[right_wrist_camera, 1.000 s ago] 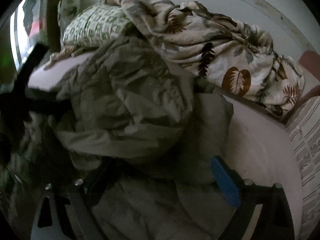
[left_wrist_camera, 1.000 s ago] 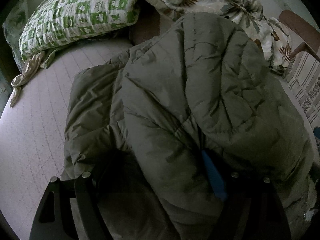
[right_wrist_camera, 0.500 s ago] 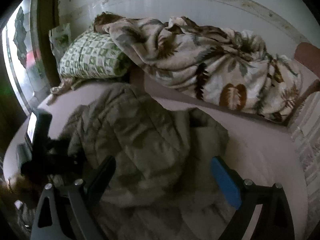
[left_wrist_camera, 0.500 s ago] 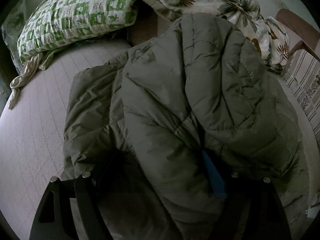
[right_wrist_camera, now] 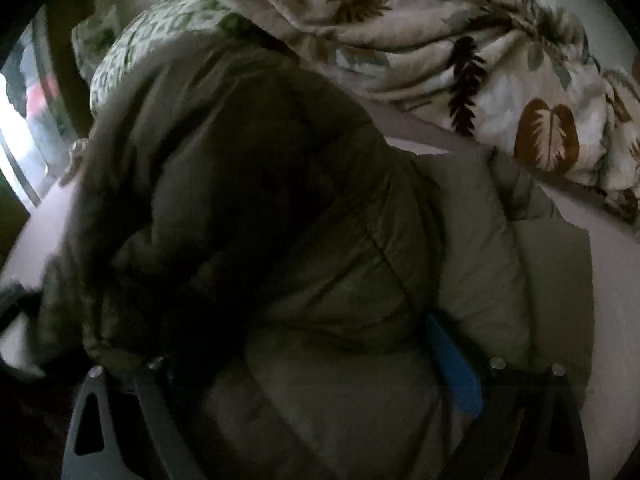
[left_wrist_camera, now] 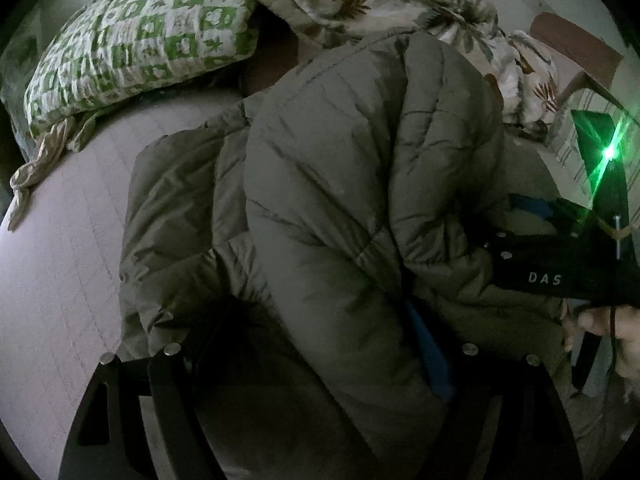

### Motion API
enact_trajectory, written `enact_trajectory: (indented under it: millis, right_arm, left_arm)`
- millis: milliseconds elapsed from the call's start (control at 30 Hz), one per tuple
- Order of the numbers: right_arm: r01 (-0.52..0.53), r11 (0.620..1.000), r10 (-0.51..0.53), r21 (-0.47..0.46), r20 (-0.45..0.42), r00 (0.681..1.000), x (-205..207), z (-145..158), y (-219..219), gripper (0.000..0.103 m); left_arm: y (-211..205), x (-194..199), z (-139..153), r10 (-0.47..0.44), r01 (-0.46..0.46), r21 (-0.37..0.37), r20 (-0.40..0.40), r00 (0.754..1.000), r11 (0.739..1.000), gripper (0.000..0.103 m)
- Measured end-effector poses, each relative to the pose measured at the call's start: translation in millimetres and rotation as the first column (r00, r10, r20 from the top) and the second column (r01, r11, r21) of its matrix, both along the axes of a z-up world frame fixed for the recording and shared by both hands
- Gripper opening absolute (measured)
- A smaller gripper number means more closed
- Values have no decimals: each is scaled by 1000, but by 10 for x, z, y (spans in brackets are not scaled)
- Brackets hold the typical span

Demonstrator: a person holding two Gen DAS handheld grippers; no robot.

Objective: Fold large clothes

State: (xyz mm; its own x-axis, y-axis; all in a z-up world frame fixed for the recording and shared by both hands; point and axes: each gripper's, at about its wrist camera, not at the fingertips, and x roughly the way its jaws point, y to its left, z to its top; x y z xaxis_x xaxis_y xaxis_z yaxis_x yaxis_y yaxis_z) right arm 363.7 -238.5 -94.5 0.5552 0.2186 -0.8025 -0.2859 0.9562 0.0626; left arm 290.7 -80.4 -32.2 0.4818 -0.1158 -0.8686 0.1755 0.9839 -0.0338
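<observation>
So the base of everything here is a bed with a pale pinkish-grey quilted mattress cover [left_wrist_camera: 60, 248], faint grid stitching across it. Lying right on it is a big olive-green puffy quilted jacket [left_wrist_camera: 340, 184], bunched up and folded over itself in thick rolls, taking up most of the middle. Up at the head end sits a green-and-white patchwork-print pillow [left_wrist_camera: 140, 44], with a knotted beige strip of cloth [left_wrist_camera: 36, 160] trailing from below its corner onto the mattress. Next to the pillow, along the wall side, a crumpled cream blanket with brown and grey leaf prints [right_wrist_camera: 460, 52] is heaped up, just behind the jacket.
</observation>
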Motion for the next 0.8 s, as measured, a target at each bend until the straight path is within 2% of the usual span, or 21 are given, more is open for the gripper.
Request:
enact_trajectory:
  millis: [233,367,533,800]
  right_arm:
    - [23,1000,-23,3,-22,1000,-28,185,14,98]
    - [56,997,-57,55,26,998,-248,466,-162,99]
    - [57,996,-61,71,53,997,-573,713,-357,100]
    - [73,997,-73,14,-39,997,-1190,637,-648,100]
  left_arm:
    - [-27,-97,131,27,-27,-10,26,999,1000,82]
    - [16,-285,301,41,-39,-55,47,998,998,83]
    - [95,-540,442,62,-58,-82,48,997,995,83]
    - [281,-940,546,103,-98,-125,32,994,987,83]
